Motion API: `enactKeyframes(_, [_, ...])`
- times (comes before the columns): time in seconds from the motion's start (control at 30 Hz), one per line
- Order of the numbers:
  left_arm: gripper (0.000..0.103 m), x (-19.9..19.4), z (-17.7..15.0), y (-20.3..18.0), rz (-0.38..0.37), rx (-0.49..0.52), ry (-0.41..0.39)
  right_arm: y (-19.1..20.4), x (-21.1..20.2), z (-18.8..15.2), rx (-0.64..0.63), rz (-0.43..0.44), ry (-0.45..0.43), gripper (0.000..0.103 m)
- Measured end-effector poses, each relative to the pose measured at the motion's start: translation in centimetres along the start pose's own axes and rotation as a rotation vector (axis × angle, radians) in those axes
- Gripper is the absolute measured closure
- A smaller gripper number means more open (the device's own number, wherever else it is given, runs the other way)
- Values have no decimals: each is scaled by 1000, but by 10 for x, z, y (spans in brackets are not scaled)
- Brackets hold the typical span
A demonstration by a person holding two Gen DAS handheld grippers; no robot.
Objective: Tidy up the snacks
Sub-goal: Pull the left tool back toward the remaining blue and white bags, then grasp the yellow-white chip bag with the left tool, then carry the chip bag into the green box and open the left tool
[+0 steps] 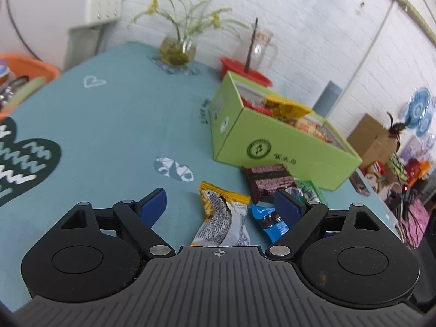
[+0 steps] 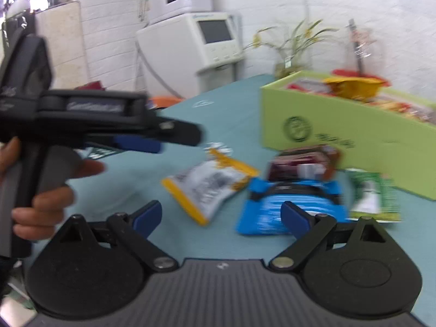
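A: While the right wrist view catches a hand (image 2: 41, 190) carrying the left tool (image 2: 152, 139), the left view shows only its own released pads, nothing between them.

B: Right tool (image 2: 220, 215) released too; silver-yellow packet (image 1: 220, 218) at six o'clock of the green box (image 1: 272, 141); blue packet (image 2: 288, 204) beside it; bare desk (image 1: 114, 125) toward nine o'clock.

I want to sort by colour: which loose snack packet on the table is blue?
The blue packet, lying between the grey-and-yellow packet and the green one.
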State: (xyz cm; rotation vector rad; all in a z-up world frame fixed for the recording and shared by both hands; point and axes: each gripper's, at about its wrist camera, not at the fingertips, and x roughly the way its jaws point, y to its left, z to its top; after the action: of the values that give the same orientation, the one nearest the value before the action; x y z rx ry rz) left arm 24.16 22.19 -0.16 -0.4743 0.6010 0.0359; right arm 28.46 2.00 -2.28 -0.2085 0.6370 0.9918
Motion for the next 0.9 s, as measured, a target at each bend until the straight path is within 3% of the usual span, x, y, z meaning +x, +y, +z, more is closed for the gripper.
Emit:
enactKeyframes(0.27, [36, 35, 3, 5, -47, 70, 174, 20, 50, 17, -57, -17, 65, 9])
enactKeyframes(0.33, [51, 34, -1, 0, -44, 130, 171, 24, 53, 17, -83, -15, 63, 11])
enactKeyframes(0.37, [77, 33, -4, -3, -45, 156, 180, 28, 52, 16, -105, -23, 58, 22])
enactKeyframes(0.4, [87, 31, -7, -5, -44, 159, 183, 31, 49, 15, -117, -28, 57, 31])
enactKeyframes(0.5, [92, 17, -19, -9, -50, 118, 178, 32, 35, 9, -84, -11, 51, 33])
enactKeyframes(0.63, [92, 1, -18, -28, -76, 125, 139, 36, 11, 7, -106, -58, -6, 33])
enactKeyframes(0.77, [92, -1, 2, -50, -132, 125, 111, 24, -13, 18, -84, -92, -74, 32])
enactKeyframes(0.9, [91, 11, 43, -79, -162, 189, 54, 0, -24, 49, -126, -156, -139, 32])
